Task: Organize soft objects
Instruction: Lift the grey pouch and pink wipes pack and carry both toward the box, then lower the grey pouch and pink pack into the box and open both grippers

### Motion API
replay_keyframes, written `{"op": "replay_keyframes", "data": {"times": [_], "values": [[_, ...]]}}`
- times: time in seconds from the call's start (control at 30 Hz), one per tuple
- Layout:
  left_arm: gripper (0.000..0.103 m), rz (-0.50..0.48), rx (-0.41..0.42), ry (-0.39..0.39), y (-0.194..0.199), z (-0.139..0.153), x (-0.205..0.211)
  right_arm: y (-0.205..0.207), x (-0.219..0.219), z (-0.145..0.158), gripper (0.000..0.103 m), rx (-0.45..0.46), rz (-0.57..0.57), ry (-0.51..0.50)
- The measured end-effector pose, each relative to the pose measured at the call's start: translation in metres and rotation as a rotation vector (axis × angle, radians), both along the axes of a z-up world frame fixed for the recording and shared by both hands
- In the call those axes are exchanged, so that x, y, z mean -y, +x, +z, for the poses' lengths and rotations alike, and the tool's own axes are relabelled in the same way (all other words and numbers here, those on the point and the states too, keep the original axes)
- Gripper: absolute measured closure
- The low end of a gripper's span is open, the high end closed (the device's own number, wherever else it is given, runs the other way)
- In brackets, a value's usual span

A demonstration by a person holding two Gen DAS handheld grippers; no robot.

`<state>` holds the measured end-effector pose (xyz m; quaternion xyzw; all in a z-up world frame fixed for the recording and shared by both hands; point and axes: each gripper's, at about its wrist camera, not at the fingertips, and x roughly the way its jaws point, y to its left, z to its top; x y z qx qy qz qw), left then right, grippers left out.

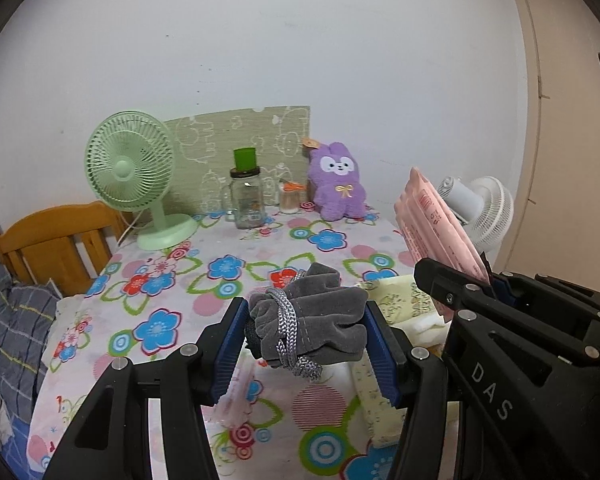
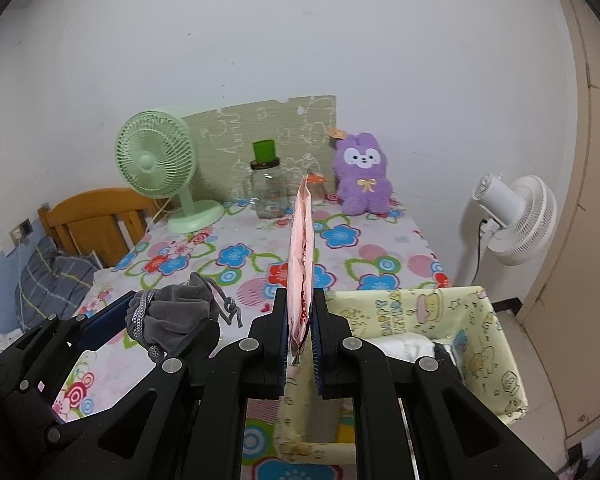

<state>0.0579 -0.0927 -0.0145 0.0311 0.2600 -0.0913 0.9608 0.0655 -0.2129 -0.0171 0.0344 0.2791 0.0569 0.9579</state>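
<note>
My left gripper (image 1: 306, 330) is shut on a grey velvet drawstring pouch (image 1: 316, 320), held above the flowered tablecloth (image 1: 172, 288). The same pouch (image 2: 176, 320) shows at the left of the right wrist view. My right gripper (image 2: 300, 320) is shut on a flat pink packet (image 2: 302, 256) that stands on edge between its pads. In the left wrist view the packet (image 1: 432, 220) rises at the right. A pale yellow fabric bin (image 2: 484, 336) with cartoon prints sits below and right of both grippers, with white and dark items in it. A purple plush bunny (image 1: 338, 184) stands at the table's far edge.
At the back of the table stand a green desk fan (image 1: 134, 176), a glass jar with a green cap (image 1: 246, 196) and a small container (image 1: 290, 198). A white floor fan (image 2: 516, 220) is right of the table. A wooden bed headboard (image 1: 56, 240) and a plaid pillow (image 1: 12, 320) lie left.
</note>
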Motion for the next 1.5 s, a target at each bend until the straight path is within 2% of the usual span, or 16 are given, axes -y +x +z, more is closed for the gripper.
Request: {"op": "replay_keyframes", "data": {"times": [0.9, 1.5], "values": [[0.044, -0.117, -0.038, -0.003, 0.015, -0.013, 0.06, 0.0, 0.056, -0.013, 0.091, -0.027, -0.088, -0.006], [0.044, -0.199, -0.111, 0.044, 0.032, -0.038, 0.101, 0.01, 0.085, -0.039, 0.09, -0.095, -0.132, 0.006]]}}
